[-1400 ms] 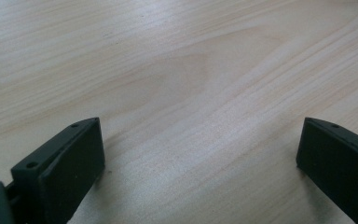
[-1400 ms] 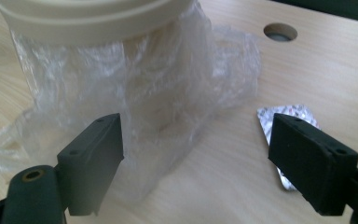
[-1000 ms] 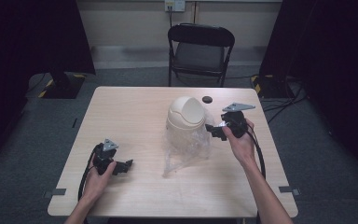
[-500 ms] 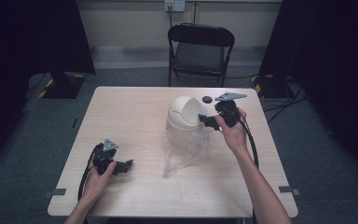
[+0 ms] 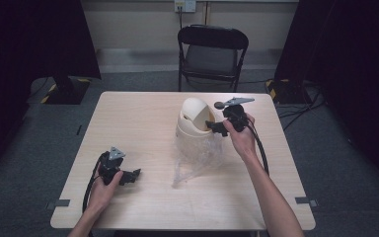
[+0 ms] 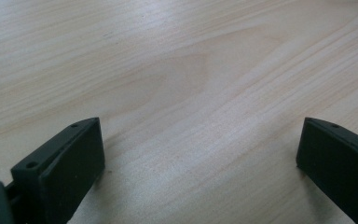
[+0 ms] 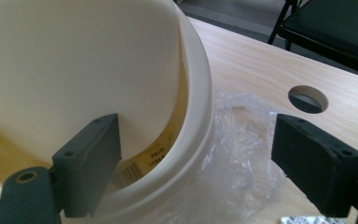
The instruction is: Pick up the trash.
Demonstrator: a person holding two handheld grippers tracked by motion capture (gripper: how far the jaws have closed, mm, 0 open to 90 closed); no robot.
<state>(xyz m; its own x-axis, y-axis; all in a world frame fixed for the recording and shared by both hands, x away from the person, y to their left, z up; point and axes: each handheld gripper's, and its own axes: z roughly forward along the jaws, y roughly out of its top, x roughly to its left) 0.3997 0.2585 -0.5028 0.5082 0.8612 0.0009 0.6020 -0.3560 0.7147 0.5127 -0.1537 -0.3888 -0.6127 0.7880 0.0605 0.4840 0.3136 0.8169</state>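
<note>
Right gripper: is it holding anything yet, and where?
Nothing is held. The right gripper is open, one jaw inside the rim of the cream plastic swing-lid bin, the other outside over the clear plastic bag.

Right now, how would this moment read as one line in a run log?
right tool: open, astride bin rim, one jaw inside | left tool: open, idle over table | plastic bag: beside bin, loose

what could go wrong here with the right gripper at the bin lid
The right gripper is open, one of its fingers at the lid's swing flap; pushing could tip the light bin, since the left gripper rests far away. The bag bunches beside the rim and could snag.
</note>
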